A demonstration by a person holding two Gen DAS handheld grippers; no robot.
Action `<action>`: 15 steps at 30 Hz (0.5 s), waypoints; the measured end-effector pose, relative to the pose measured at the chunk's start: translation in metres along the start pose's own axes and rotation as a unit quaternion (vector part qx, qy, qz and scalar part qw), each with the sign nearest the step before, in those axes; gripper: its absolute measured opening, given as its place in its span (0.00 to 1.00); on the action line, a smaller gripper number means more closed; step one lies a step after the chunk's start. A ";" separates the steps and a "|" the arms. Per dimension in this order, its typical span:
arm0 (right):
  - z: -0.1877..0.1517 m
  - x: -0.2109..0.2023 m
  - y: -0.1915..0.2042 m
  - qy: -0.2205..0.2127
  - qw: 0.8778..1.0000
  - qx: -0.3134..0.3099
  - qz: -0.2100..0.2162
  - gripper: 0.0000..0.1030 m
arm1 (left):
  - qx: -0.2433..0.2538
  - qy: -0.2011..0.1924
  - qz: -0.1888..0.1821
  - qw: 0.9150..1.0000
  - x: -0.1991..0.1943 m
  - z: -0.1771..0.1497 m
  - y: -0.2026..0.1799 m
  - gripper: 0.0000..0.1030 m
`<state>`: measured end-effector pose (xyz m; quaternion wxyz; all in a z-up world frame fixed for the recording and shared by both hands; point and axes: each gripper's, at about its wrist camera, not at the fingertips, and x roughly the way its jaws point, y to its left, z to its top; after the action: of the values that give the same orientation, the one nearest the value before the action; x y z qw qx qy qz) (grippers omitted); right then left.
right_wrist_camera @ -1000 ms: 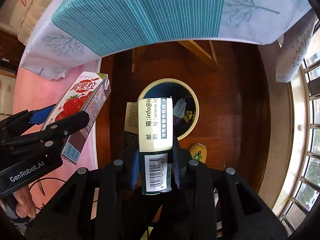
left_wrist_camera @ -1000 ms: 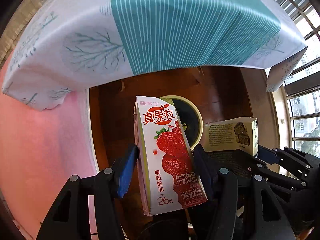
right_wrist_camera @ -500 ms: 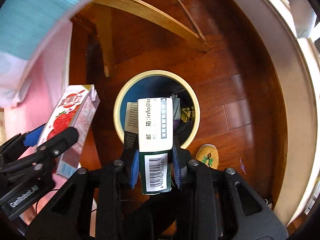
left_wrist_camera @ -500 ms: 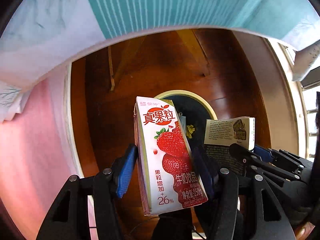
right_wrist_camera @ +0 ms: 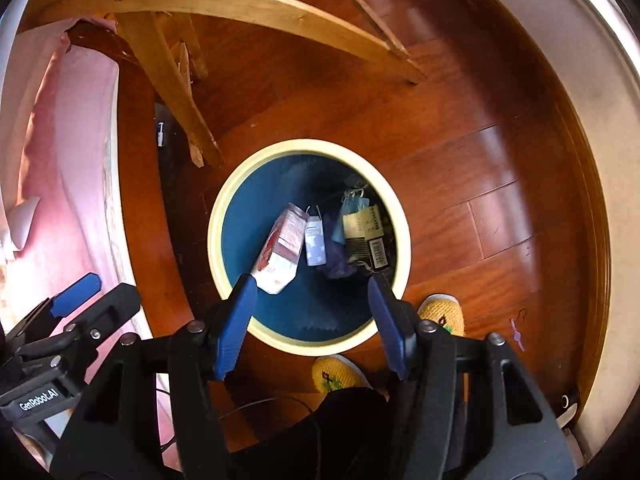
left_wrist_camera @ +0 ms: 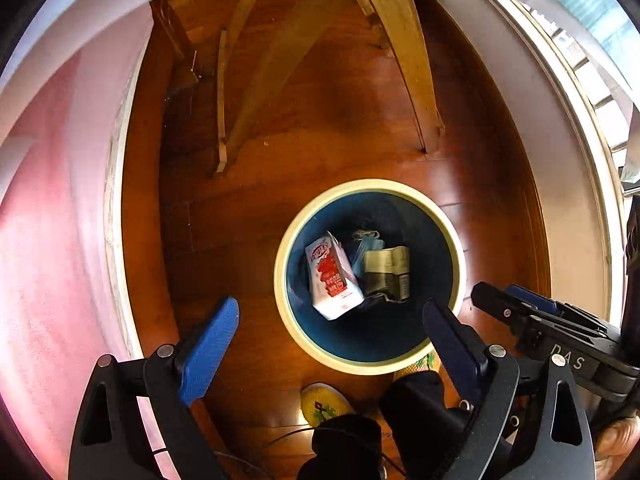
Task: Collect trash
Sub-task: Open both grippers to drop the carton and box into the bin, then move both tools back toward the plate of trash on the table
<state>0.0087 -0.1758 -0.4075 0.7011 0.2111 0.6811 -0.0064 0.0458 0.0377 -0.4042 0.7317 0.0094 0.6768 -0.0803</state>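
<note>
A round bin with a cream rim (left_wrist_camera: 280,264) (right_wrist_camera: 214,240) and dark blue inside stands on the wooden floor. The red-and-white strawberry milk carton (left_wrist_camera: 332,278) (right_wrist_camera: 280,252) lies inside it, and the green-and-cream box (left_wrist_camera: 386,274) (right_wrist_camera: 364,236) beside it, among other scraps. My left gripper (left_wrist_camera: 332,316) hangs above the bin, jaws opening wide, nothing between them. My right gripper (right_wrist_camera: 312,296) also hovers over the bin, jaws opening, empty. In the left wrist view the right gripper's fingers (left_wrist_camera: 520,300) show at the right edge.
Wooden table legs (left_wrist_camera: 404,48) (right_wrist_camera: 168,80) rise just beyond the bin. A pink and white cloth (left_wrist_camera: 48,220) hangs at the left. A person's yellow slippers (right_wrist_camera: 340,372) (left_wrist_camera: 324,400) stand right by the bin's near side. A pale wall base (right_wrist_camera: 600,80) curves along the right.
Both grippers sank toward the bin and opened. The strawberry carton left the left gripper and the green box left the right; both now lie inside the bin.
</note>
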 end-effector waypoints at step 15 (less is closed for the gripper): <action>-0.005 -0.076 0.023 -0.017 0.999 -0.035 -0.025 0.53 | -0.016 -0.025 -0.004 1.000 -0.100 -0.012 -0.008 0.92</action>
<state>0.0054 -0.1750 -0.3280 0.7188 0.1693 0.6743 -0.0038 0.0257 0.0420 -0.3054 0.7483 -0.0074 0.6593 -0.0729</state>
